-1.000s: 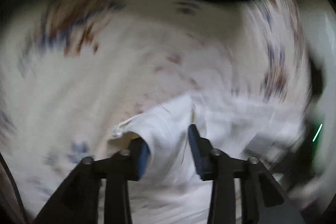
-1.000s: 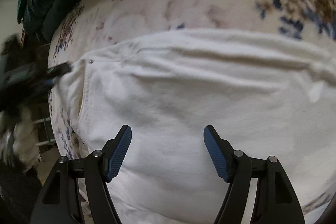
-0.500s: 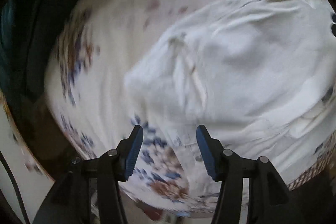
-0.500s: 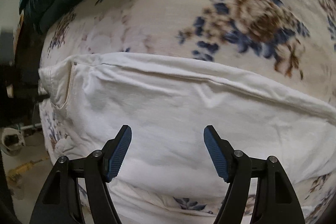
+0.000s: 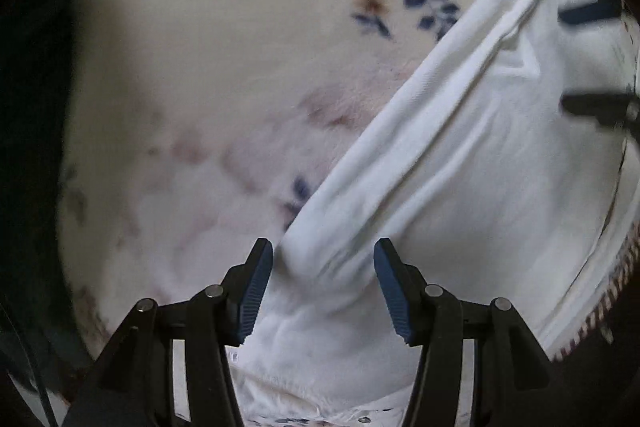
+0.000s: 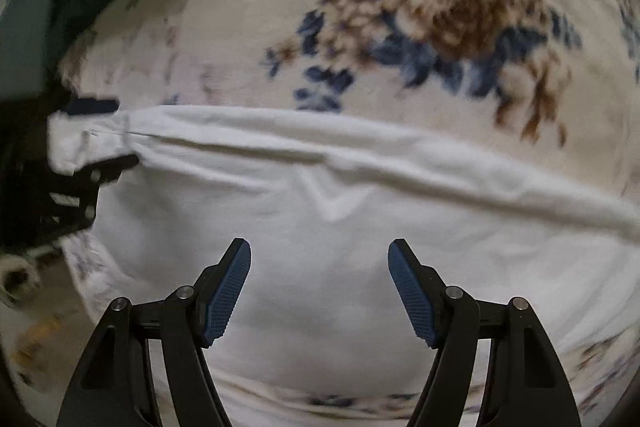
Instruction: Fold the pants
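The white cotton pants [image 6: 320, 227] lie spread on a cream fleece blanket with blue-and-brown flower print [image 6: 440, 7]. In the right wrist view their long axis runs left to right across the frame, with a thick rolled fold along the far edge sloping down toward the right. In the left wrist view the same pants [image 5: 460, 167] run diagonally, from the lower centre up to the upper right, the folded edge facing the bare blanket [image 5: 200, 87].

The left gripper [image 5: 323, 287] has its blue-padded fingers apart, straddling the end of the rolled fold; cloth sits between them but they are not pressed on it. In the right wrist view it [image 6: 100, 131] shows at the far left end of the pants, one finger above and one below the cloth.

The right gripper [image 6: 319, 287] is spread wide above the flat middle of the pants, holding nothing. No label or writing can be read on the cloth.
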A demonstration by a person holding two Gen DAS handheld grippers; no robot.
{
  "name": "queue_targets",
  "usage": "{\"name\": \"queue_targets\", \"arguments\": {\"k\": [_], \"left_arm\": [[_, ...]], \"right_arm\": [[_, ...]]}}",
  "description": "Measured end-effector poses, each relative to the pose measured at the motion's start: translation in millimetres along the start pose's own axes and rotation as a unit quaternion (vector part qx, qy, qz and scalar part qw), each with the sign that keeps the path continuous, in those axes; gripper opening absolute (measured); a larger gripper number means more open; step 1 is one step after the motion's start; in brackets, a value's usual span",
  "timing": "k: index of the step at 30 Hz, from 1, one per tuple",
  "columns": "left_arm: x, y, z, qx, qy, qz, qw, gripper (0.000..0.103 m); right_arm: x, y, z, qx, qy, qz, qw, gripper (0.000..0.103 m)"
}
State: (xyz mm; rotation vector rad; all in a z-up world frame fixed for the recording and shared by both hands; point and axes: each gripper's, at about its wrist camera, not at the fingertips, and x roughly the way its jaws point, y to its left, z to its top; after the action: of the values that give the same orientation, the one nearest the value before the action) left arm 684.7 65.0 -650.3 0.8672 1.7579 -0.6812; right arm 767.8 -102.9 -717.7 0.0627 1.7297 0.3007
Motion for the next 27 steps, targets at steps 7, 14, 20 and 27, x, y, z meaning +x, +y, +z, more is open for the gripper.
{"name": "queue_targets", "arguments": {"k": [7, 14, 20, 27], "left_arm": [[39, 10, 11, 0.003, 0.039, -0.017, 0.9991, 0.054], [36, 19, 31, -0.007, 0.055, -0.018, 0.9983, 0.055], [35, -1, 35, -0.027, 0.024, 0.006, 0.9993, 0.041], [16, -16, 12, -0.065, -0.037, 0.044, 0.9962, 0.014]], "right_arm": [[-3, -34, 41, -0.136, 0.021, -0.107, 0.985, 0.074], [17, -23, 61, -0.366, 0.099, -0.172, 0.909, 0.074], [39, -21, 56, -0.428, 0.155, -0.163, 0.875, 0.072], [27, -25, 23, -0.456, 0.109, -0.143, 0.871, 0.017]]}}
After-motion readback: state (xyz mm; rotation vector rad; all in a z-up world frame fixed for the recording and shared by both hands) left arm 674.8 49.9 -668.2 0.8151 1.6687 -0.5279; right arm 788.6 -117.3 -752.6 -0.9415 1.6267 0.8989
